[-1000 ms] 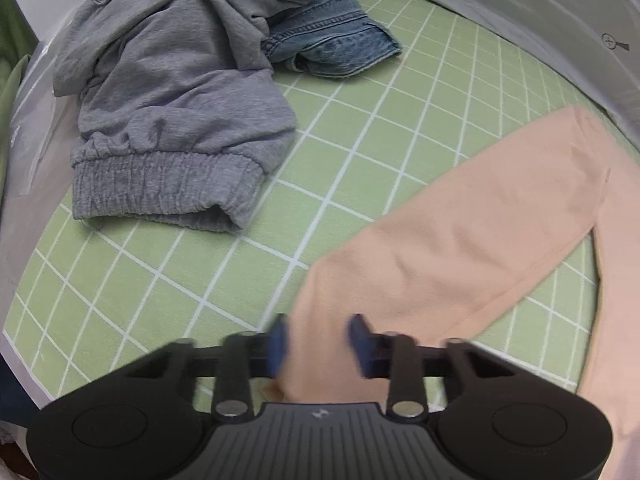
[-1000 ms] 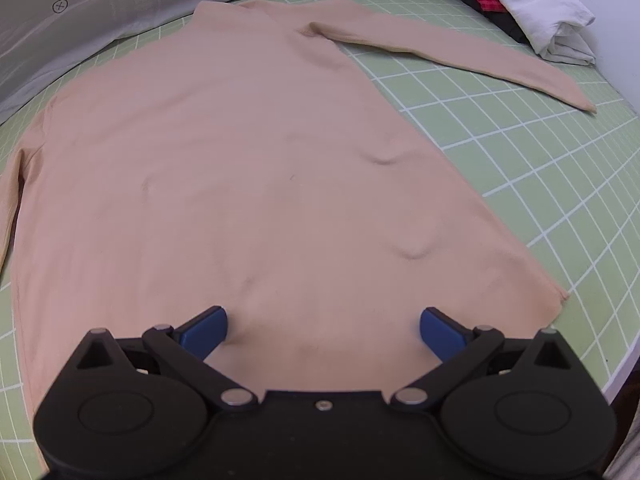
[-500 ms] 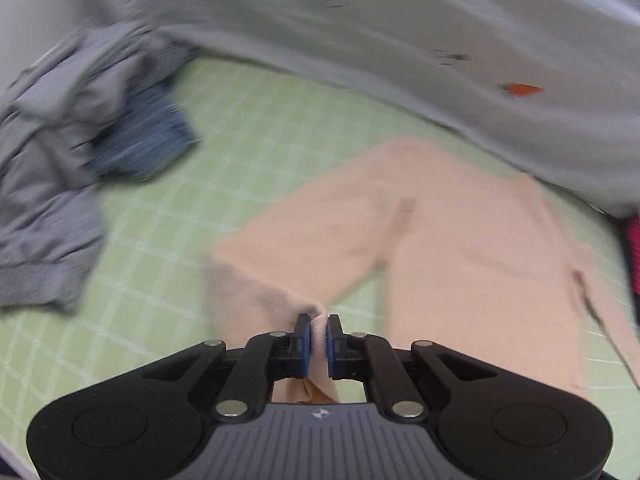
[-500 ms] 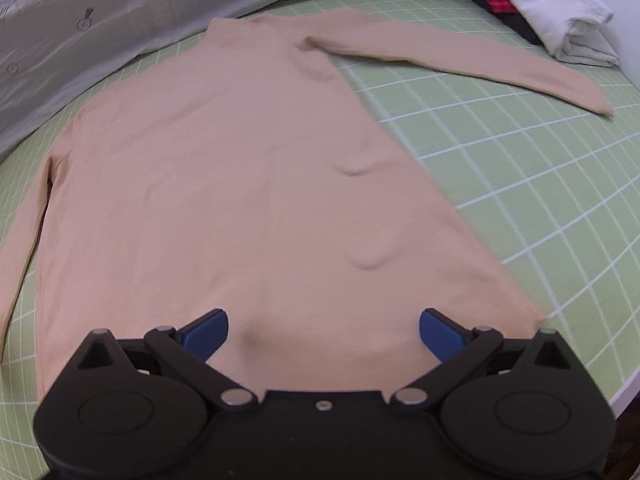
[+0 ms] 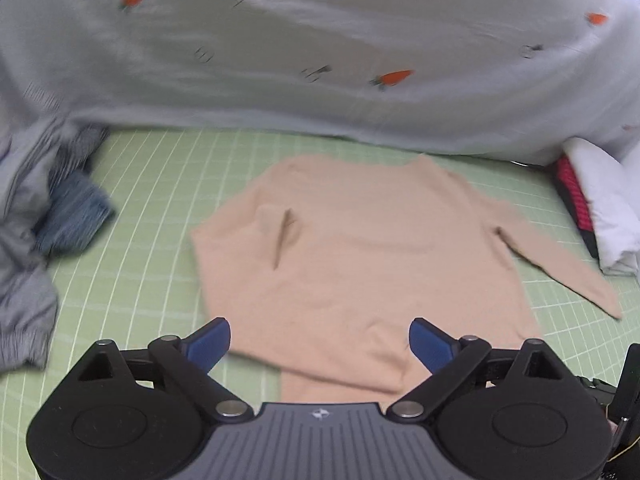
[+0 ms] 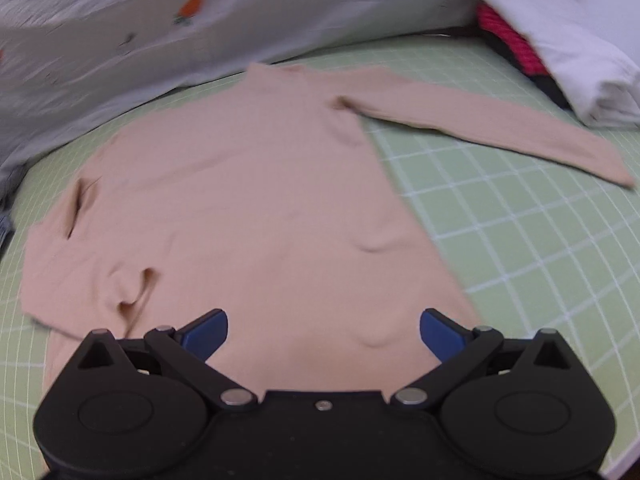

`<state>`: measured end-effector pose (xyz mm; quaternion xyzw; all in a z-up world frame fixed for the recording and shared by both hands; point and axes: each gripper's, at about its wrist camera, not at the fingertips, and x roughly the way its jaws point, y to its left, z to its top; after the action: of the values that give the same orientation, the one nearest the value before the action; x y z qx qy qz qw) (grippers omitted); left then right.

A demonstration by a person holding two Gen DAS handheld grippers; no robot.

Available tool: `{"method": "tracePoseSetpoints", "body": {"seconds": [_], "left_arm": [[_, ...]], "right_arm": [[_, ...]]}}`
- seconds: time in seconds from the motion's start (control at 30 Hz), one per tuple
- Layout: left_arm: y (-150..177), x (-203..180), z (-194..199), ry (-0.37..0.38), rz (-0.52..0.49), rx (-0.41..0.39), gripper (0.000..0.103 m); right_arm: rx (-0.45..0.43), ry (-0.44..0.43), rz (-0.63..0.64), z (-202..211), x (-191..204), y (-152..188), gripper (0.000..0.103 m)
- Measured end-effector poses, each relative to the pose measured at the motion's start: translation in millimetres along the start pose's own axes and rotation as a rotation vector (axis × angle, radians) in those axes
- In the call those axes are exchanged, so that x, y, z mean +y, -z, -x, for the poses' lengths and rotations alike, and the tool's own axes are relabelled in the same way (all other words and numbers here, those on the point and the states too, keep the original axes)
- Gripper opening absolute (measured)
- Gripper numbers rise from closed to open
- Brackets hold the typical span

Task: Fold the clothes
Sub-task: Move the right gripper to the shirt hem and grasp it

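Note:
A peach long-sleeved sweater (image 5: 360,256) lies flat on the green gridded mat (image 5: 152,264), neck toward the far side. Its left sleeve is folded across the body, the cuff end lying near the hem in front of my left gripper (image 5: 319,342). That gripper's jaws are opening wide, and nothing is pinched between its blue pads. The sweater's right sleeve (image 6: 492,128) stretches out over the mat. My right gripper (image 6: 323,332) hovers open above the sweater (image 6: 256,208) near its hem, holding nothing.
A pale blanket with carrot prints (image 5: 320,48) rises along the mat's far edge. Grey sweatpants (image 5: 24,280) and blue jeans (image 5: 72,216) are heaped at the left. White folded cloth over a red-and-black item (image 6: 560,56) sits at the right.
My left gripper carried the left sleeve's cuff rightward and up over the sweater's body, then opened and let it go. The right gripper stayed open, shifting only slightly.

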<state>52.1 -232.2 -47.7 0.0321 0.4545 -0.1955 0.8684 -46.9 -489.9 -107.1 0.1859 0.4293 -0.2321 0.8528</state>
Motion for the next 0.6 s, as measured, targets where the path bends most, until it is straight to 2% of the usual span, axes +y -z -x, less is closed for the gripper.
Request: {"method": "tracePoseSetpoints", "body": {"seconds": [0.2, 0.27, 0.3, 0.43, 0.47, 0.5, 0.53, 0.6], "left_arm": [[-1, 45, -13, -0.068, 0.013, 0.041, 0.096], [-3, 58, -21, -0.057, 0.027, 0.064, 0.096], [-4, 63, -25, -0.052, 0.035, 0.077, 0.096], [-8, 78, -43, -0.039, 0.047, 0.136, 0.096], [-9, 80, -47, -0.034, 0.049, 0.146, 0.096], [-10, 83, -49, -0.027, 0.051, 0.151, 0.096], [-11, 84, -52, -0.021, 0.053, 0.157, 0.096], [-13, 86, -57, -0.018, 0.053, 0.167, 0.096]], "right_arm": [[0.050, -0.063, 0.153, -18, 69, -12, 0.103], [0.068, -0.080, 0.185, -25, 90, -14, 0.101], [0.078, -0.094, 0.195, -29, 99, -15, 0.094], [0.124, -0.143, 0.217, -40, 126, -16, 0.085], [0.136, -0.152, 0.224, -43, 131, -15, 0.078], [0.153, -0.156, 0.231, -47, 134, -15, 0.072], [0.162, -0.153, 0.245, -50, 138, -15, 0.072], [0.154, -0.139, 0.293, -52, 145, -15, 0.062]]}}
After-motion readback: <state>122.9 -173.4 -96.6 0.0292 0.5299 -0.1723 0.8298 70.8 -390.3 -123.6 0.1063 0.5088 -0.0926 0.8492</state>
